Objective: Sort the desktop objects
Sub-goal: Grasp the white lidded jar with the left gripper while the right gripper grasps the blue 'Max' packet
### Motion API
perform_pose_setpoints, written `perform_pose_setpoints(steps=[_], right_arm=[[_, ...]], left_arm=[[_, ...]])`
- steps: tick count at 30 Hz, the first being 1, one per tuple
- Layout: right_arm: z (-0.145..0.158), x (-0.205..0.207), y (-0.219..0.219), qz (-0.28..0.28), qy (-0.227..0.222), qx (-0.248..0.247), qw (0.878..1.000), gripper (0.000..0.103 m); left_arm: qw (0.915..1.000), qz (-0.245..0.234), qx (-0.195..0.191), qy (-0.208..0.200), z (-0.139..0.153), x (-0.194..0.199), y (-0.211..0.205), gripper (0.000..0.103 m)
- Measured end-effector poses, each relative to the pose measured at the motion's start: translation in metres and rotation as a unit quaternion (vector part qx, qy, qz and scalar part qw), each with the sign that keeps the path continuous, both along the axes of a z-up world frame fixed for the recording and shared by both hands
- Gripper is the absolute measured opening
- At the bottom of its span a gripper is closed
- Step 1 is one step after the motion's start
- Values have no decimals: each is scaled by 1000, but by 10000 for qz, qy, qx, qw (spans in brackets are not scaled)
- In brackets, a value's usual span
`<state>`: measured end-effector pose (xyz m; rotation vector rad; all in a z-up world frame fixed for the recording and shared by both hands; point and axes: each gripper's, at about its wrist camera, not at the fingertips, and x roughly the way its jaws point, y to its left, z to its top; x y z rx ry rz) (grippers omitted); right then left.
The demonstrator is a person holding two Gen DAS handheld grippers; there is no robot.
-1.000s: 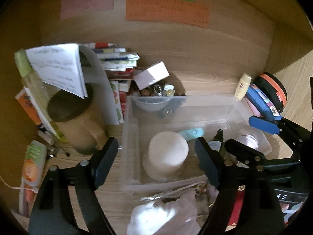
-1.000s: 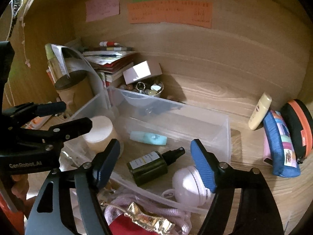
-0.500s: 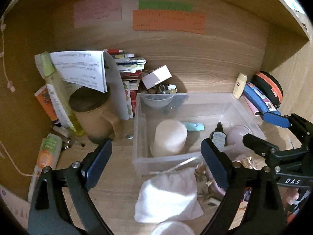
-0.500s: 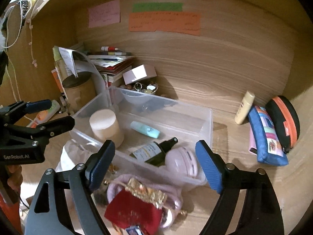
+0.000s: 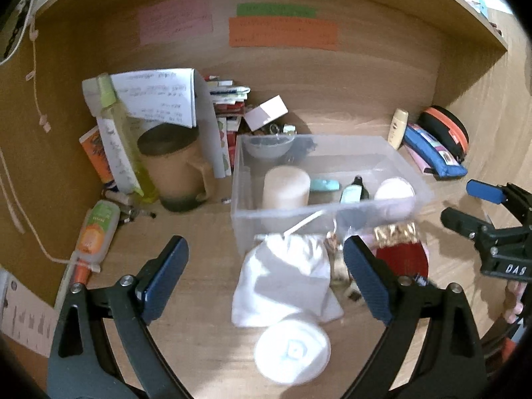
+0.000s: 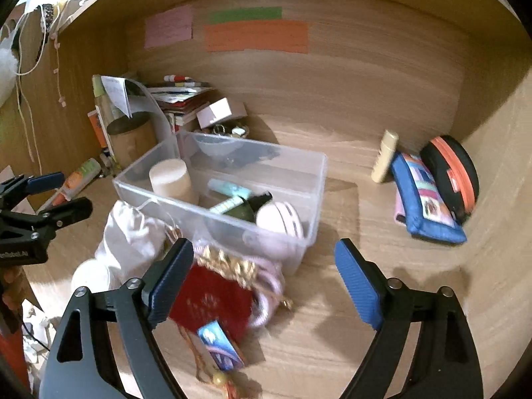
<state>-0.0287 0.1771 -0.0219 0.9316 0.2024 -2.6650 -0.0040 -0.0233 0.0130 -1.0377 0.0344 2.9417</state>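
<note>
A clear plastic bin (image 5: pixel 332 212) (image 6: pixel 299 179) stands on the wooden desk. It holds a cream cylinder (image 5: pixel 286 188), a teal tube (image 5: pixel 325 185), a dark spray bottle (image 6: pixel 246 207) and a round white compact (image 6: pixel 279 221). In front of it lie a white cloth pouch (image 5: pixel 286 279), a white round lid (image 5: pixel 292 352), a red pouch with gold trim (image 6: pixel 212 299) and a small blue packet (image 6: pixel 221 344). My left gripper (image 5: pixel 266 279) is open and empty above the white pouch. My right gripper (image 6: pixel 264 286) is open and empty above the red pouch.
A brown mug (image 5: pixel 173 169), a yellow bottle (image 5: pixel 119 139), papers and stacked books (image 5: pixel 229 99) crowd the back left. An orange tube (image 5: pixel 96 232) lies at left. A cream tube (image 6: pixel 384 156), a blue pencil case (image 6: pixel 425 199) and a black-orange case (image 6: pixel 452 176) sit at right.
Both grippers have pulled back and up from the bin. More of the desk front shows now: the white lid, the red pouch and the blue packet. Both stay open.
</note>
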Motion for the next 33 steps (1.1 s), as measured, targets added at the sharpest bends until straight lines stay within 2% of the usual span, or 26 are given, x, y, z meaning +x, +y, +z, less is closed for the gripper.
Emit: perform_pose_setpoints(steps=[8, 17, 23, 24, 27, 29, 31, 33], right_arm=[[-21, 20, 17, -80, -300, -41, 9995, 85], [-59, 33, 16, -46, -797, -80, 9968, 85], [-70, 37, 5, 134, -788, -37, 9968, 83], [-71, 36, 3, 168, -795, -17, 9967, 80], [-76, 33, -3, 255, -865, 114, 9959, 62], [-80, 32, -8, 304, -925, 227, 9950, 56], [-84, 30, -11, 348, -950, 334, 9943, 43], [-85, 30, -14, 402, -961, 382, 9938, 40]], left_arm=[[9996, 99, 79, -258, -22, 22, -7, 96], [9973, 32, 249, -696, -56, 38, 0, 96], [9960, 54, 155, -876, -73, 41, 10, 96], [9961, 85, 110, -873, -75, 41, 12, 96], [9967, 99, 75, -807, -78, 43, 15, 96], [9970, 129, 53, -766, -79, 43, 15, 96], [9972, 184, 40, -721, -79, 44, 15, 96], [9972, 244, 77, -709, -80, 44, 13, 93]])
